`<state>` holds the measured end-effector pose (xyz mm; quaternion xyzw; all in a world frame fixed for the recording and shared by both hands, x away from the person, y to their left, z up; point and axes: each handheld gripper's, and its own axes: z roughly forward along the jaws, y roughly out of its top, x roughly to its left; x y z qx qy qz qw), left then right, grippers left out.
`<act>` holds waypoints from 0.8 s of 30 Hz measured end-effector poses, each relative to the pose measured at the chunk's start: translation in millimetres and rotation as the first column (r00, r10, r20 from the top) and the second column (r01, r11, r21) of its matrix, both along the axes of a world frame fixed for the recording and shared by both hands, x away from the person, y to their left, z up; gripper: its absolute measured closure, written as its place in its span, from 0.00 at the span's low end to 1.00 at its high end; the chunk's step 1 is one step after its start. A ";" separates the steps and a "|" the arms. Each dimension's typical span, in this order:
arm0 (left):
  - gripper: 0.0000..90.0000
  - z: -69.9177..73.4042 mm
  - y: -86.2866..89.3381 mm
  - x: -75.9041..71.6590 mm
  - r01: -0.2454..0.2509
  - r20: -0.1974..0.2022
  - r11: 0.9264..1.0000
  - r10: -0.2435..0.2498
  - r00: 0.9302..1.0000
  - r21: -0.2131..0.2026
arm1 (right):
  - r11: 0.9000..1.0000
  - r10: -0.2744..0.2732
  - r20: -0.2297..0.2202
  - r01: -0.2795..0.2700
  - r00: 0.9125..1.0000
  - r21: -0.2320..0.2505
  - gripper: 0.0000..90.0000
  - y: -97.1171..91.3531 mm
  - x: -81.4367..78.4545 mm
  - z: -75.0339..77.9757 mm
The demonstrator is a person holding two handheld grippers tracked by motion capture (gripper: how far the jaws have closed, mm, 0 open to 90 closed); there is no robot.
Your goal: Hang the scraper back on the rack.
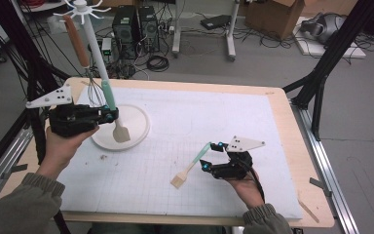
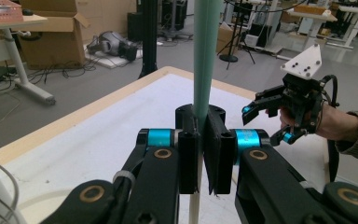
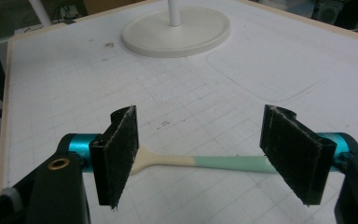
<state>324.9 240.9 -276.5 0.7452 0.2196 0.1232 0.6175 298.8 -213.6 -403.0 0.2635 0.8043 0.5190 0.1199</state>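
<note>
**Lifting one spatula upright, leaving the other flat on the bench**

Holding a mint-handled spatula [image 1: 111,105] upright at centre left of the high view, left gripper [image 1: 108,116] clamped tight on the green handle, pale blade hanging down over the round white stand base [image 1: 139,127]. Looking along the left gripper view, jaws pressed nearly together on the shaft just below where the green ends. Looking light and rigid, so needing little squeeze; smooth tapered handle perhaps inclined to slide or swing if gripped loosely, so keeping hold on the straight green part near the balance point seeming wisest.

Lying flat on the white bench mat [image 1: 272,126], lower centre of the high view, a second spatula [image 1: 191,168], blade toward the lower left. Hovering over its handle, right gripper [image 1: 213,156], jaws standing wide apart and gripping nothing; in the right gripper view, handle crossing between the two pads without contact. Thin and low on the mat, so probably wanting jaws brought right down before closing across the green section.

Hanging already from the stand at upper left, a brown-handled whisk [image 1: 80,51].
</note>
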 end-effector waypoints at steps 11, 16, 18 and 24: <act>0.94 15.6 5.5 4.8 -0.011 0.008 1.000 0.011 1.000 0.000 | 1.000 -0.006 -0.003 0.006 1.000 0.003 0.30 -1.8 0.4 -1.7; 0.94 23.2 9.0 7.9 -0.017 0.008 1.000 0.017 1.000 -0.002 | 1.000 -0.007 0.001 0.007 1.000 -0.005 0.30 -2.3 1.1 -2.2; 0.94 27.0 9.9 8.7 -0.020 0.012 1.000 0.020 1.000 0.000 | 1.000 -0.008 0.002 0.008 1.000 -0.005 0.30 -2.1 0.9 -2.1; 0.94 39.2 12.9 11.9 -0.030 0.017 1.000 0.030 0.999 -0.009 | 1.000 -0.011 0.003 0.011 1.000 -0.006 0.29 -1.9 1.0 -2.2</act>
